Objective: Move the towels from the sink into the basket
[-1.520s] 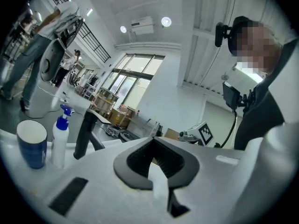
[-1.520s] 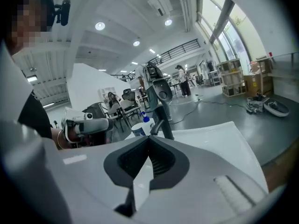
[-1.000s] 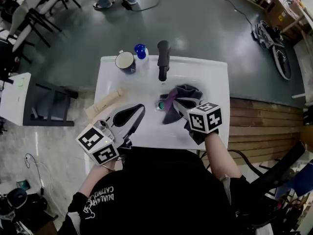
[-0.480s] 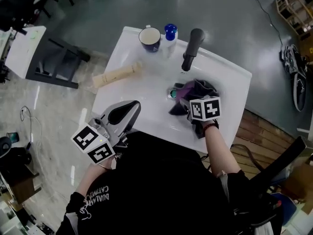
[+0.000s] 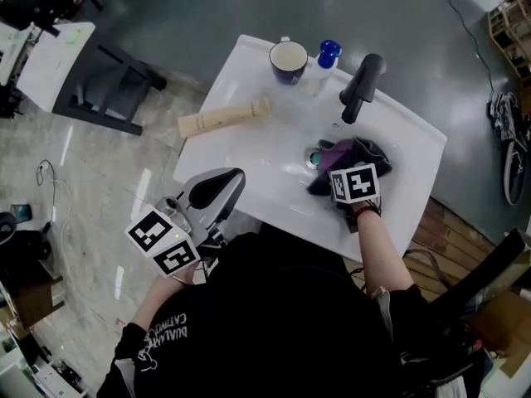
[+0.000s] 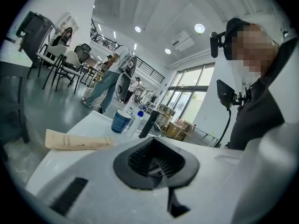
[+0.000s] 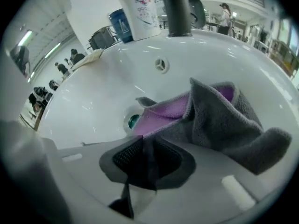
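Grasping stage: the right gripper (image 7: 143, 164), jaws just closing, pinches the towel (image 7: 219, 125) in the sink (image 7: 88, 97). The left gripper (image 6: 156, 163) is pressed together, empty. Next, lift the towel out.

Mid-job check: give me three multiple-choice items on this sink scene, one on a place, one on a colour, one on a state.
1. Where does the towel lie?
A. in the sink basin beside the drain
B. on the floor
C. in a basket

2. What colour is the bottle cap?
A. red
B. blue
C. white

3. How do the left gripper jaws stand?
A. together, nothing between
B. wide apart
C. clamped on the towel

Key: 1 A, the towel sits crumpled in the white basin; 2 B, the head view shows the cap blue; 3 A, the left gripper view shows its pads meeting with nothing between.
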Tool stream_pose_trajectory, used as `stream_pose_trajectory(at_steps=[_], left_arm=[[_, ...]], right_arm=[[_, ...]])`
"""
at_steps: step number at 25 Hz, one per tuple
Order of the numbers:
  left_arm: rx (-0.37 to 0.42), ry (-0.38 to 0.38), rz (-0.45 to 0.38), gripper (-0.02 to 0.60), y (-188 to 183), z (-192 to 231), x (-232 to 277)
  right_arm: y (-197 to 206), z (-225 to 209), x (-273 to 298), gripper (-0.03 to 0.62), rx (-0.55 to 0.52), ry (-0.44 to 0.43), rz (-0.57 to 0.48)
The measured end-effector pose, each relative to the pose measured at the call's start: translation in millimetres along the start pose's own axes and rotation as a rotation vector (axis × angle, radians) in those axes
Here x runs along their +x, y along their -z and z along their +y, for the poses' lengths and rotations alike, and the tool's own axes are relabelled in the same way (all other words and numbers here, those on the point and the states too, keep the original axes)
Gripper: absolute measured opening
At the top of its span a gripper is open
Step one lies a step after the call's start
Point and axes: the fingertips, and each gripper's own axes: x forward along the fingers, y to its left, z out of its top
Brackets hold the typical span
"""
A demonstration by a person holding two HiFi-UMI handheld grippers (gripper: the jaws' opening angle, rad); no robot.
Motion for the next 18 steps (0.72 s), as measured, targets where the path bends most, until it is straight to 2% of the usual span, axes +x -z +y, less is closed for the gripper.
stream_pose_trajectory(at_steps=[3, 9, 11, 15, 18], left_arm=[[-0.009, -0.009, -0.018, -0.002, -0.3, 6.7, -13.1], [-0.007, -0.024, -0.056, -0.002, -8.3, 10.1, -48.1], [-0.003, -0.024, -0.073, -0.002, -11.1, 10.1, -58.6], [0.007, -0.012, -0.097, -0.002, -15.7, 9.1, -80.4], [0.007, 0.002, -0.109, -0.002, -21.3, 9.6, -97.5]], right_arm=[[0.2, 2.5, 3.5, 0.087, -0.091, 0.045, 0.029], [2.3, 2.8, 2.0, 0.071, -0.095, 0.095, 0.060], [1.3, 1.3, -0.8, 0.029, -0.064, 0.108, 0.052], [-10.3, 2.9, -26.4, 0.023, 0.064, 0.115, -0.062], [-21.3, 10.6, -55.4, 0.021, 0.122, 0.129, -0.169]])
